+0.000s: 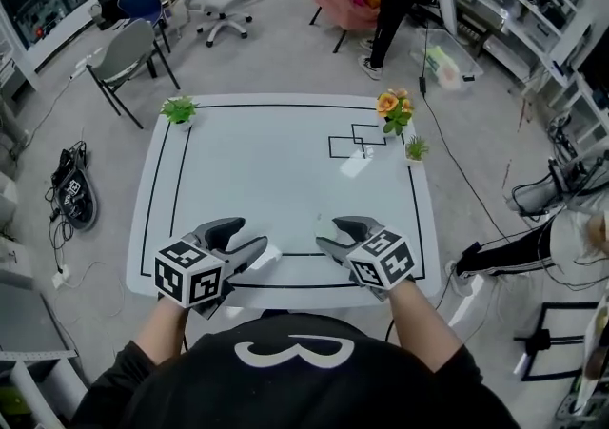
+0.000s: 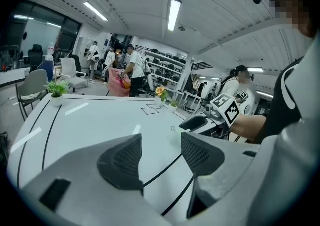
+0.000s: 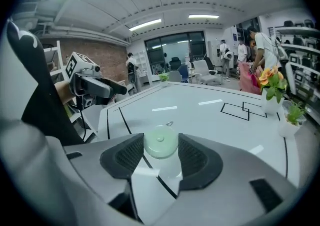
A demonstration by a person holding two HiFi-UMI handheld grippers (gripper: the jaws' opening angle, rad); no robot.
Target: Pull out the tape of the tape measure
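While our right gripper (image 3: 161, 151) clamps the round, pale-green tape measure (image 3: 160, 142) by its sides above the near edge of the table (image 1: 285, 161), right of centre, our left gripper (image 2: 161, 152) hovers just left of it. Its fingers are apart and empty, seemingly kept free to take the tape's end. Only the right gripper view shows the pads pressing the tape measure; the head view barely shows it. The left gripper view adds a small ring (image 2: 173, 129) nearby, perhaps the pull tab.
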